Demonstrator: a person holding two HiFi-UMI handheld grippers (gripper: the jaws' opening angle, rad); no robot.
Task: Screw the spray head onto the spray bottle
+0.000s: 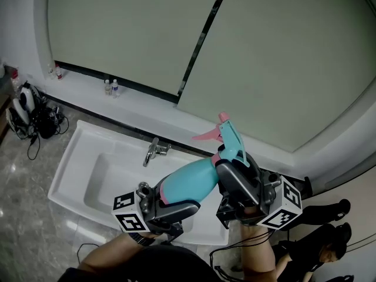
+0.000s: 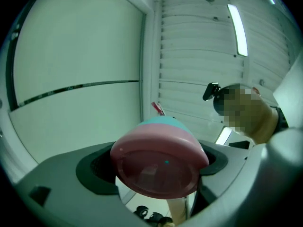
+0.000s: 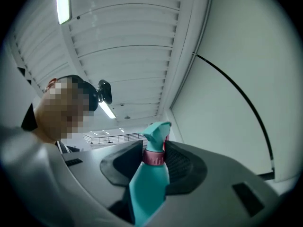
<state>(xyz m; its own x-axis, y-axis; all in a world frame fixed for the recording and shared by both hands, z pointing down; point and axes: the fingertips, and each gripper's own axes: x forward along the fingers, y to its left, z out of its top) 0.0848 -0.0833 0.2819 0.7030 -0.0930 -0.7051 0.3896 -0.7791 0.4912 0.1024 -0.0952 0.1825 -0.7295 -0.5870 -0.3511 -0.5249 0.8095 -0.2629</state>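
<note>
Clamps pink base [image 2: 158,167] of spray bottle [image 1: 191,181] in left gripper [image 1: 166,197], pink collar [image 3: 154,157] under spray head [image 1: 226,135] in right gripper [image 1: 232,163]; reveals sink [image 1: 76,153] below only in head view.

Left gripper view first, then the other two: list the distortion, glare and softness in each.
Left gripper view: fisheye, black corners; the spray bottle looms close and soft; ceiling light glares. Right gripper view: ceiling slats bow, light strip blown out upper left, spray head fairly sharp. Head view: dim, even light; ledge bows.
</note>
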